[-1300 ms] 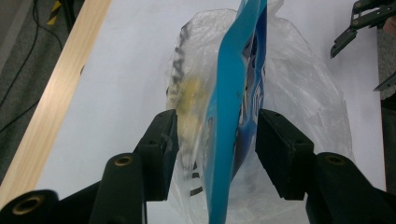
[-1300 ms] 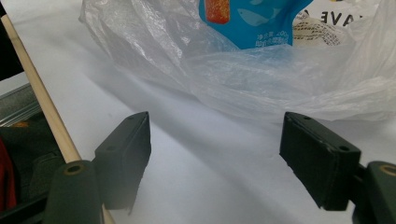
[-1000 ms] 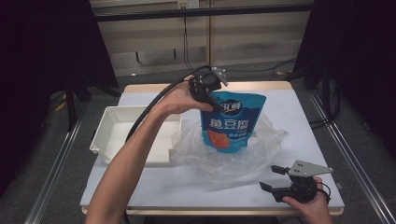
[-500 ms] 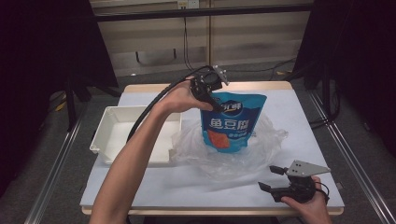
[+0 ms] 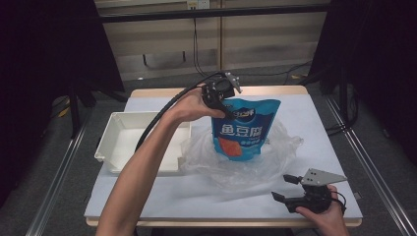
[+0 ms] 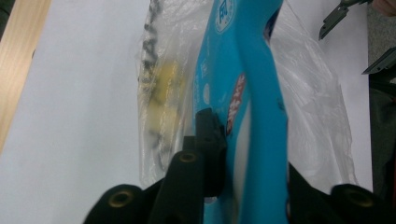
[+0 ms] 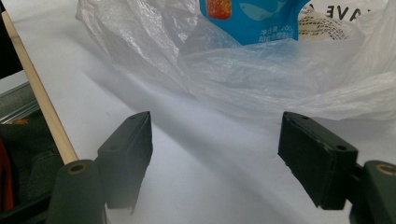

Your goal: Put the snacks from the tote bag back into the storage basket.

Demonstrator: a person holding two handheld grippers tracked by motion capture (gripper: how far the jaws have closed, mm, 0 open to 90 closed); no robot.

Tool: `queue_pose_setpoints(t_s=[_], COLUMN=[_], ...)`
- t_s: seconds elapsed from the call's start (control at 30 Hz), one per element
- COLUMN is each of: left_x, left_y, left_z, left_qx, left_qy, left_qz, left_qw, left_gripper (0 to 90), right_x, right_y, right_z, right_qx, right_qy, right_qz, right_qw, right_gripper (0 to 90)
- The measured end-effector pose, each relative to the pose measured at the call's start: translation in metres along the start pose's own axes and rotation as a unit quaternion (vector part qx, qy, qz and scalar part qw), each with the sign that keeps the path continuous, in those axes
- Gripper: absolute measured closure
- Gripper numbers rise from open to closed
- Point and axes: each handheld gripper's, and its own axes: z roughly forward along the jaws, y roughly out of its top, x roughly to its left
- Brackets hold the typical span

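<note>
The left claw point(image 5: 227, 109) pinches the blue pouch point(image 5: 243, 129) by its top corner, upright in the clear plastic bag point(image 5: 275, 157) mid-table; at five o'clock the right claw point(image 5: 286, 189) rests open

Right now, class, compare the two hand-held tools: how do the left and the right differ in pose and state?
The left tool is raised over the far side of the table, shut on the top of the blue pouch; the right tool sits low near the table's near edge, open and holding nothing. The left tool touches the pouch standing in the clear plastic bag; the right tool stays apart from that bag. Both have black jaws and are hand-held.
</note>
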Motion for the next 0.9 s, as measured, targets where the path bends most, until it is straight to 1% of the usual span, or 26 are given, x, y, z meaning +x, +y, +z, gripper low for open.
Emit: queue_pose_setpoints(t_s=[0.13, 0.17, 0.2, 0.23, 0.27, 0.37, 0.43, 0.47, 0.53, 0.57, 0.6, 0.63, 0.67, 0.7, 0.77, 0.8, 0.83, 0.9], left_x=[0.000, 0.001, 0.001, 0.001, 0.002, 0.002, 0.001, 0.000, 0.000, -0.001, -0.001, -0.001, -0.002, -0.002, -0.001, -0.001, -0.002, -0.003], left_y=[0.000, 0.001, 0.001, 0.001, 0.001, 0.002, 0.003, 0.003, 0.004, 0.005, 0.005, 0.006, 0.007, 0.008, 0.010, 0.011, 0.013, 0.016], left_z=[0.000, 0.000, 0.000, 0.001, 0.000, 0.000, 0.000, 0.001, 0.000, 0.001, 0.001, 0.000, 0.001, 0.002, 0.001, 0.001, 0.001, 0.001], left_qx=[-0.003, -0.004, -0.009, -0.012, -0.008, -0.006, -0.007, -0.012, -0.006, -0.013, -0.013, -0.008, -0.012, -0.014, -0.011, -0.011, -0.007, -0.005], left_qy=[-0.003, -0.002, -0.004, -0.007, -0.012, -0.010, -0.006, -0.005, -0.002, 0.000, 0.001, 0.006, 0.016, 0.013, 0.020, 0.012, 0.020, 0.020], left_qz=[0.003, 0.001, -0.009, -0.013, -0.009, -0.001, 0.000, -0.006, 0.004, -0.002, 0.000, 0.010, 0.009, 0.006, 0.009, 0.008, 0.010, 0.010], left_qw=[1.0000, 1.0000, 0.9999, 0.9998, 0.9999, 0.9999, 1.0000, 0.9999, 1.0000, 0.9999, 0.9999, 0.9999, 0.9998, 0.9998, 0.9997, 0.9998, 0.9997, 0.9997], left_gripper=[88.7, 88.8, 89.2, 89.6, 90.0, 90.0, 90.0, 90.0, 90.0, 90.0, 90.0, 90.0, 90.0, 90.0, 90.0, 90.0, 90.0, 90.0], right_x=[0.000, 0.000, -0.001, -0.001, -0.001, 0.000, 0.000, 0.000, -0.001, -0.001, 0.000, -0.001, -0.001, -0.001, -0.002, -0.002, -0.002, -0.002], right_y=[0.000, 0.000, 0.000, 0.000, 0.000, 0.000, 0.000, 0.000, 0.000, 0.000, 0.000, 0.000, 0.000, 0.000, 0.000, 0.000, 0.000, 0.000], right_z=[0.000, 0.000, -0.001, 0.000, 0.000, -0.001, 0.000, 0.000, 0.000, -0.001, -0.001, -0.001, -0.001, -0.001, -0.001, 0.000, 0.000, 0.001], right_qx=[0.000, 0.000, 0.001, 0.001, 0.001, 0.002, 0.002, 0.001, 0.001, 0.001, 0.001, 0.001, 0.001, 0.001, 0.000, 0.002, 0.003, 0.004], right_qy=[0.000, 0.000, 0.000, 0.000, 0.001, 0.002, 0.003, 0.003, 0.003, 0.003, 0.003, 0.002, 0.001, 0.000, 0.000, -0.001, -0.001, 0.001], right_qz=[0.001, 0.001, 0.003, 0.003, 0.003, 0.000, 0.000, -0.001, 0.000, 0.000, 0.000, 0.001, 0.002, 0.003, 0.004, 0.004, 0.004, 0.003], right_qw=[1.0000, 1.0000, 1.0000, 1.0000, 1.0000, 1.0000, 1.0000, 1.0000, 1.0000, 1.0000, 1.0000, 1.0000, 1.0000, 1.0000, 1.0000, 1.0000, 1.0000, 1.0000], right_gripper=[26.1, 26.1, 26.0, 26.0, 26.0, 26.1, 26.1, 26.1, 26.1, 26.1, 26.1, 26.0, 25.9, 25.7, 25.4, 25.3, 25.1, 25.0])
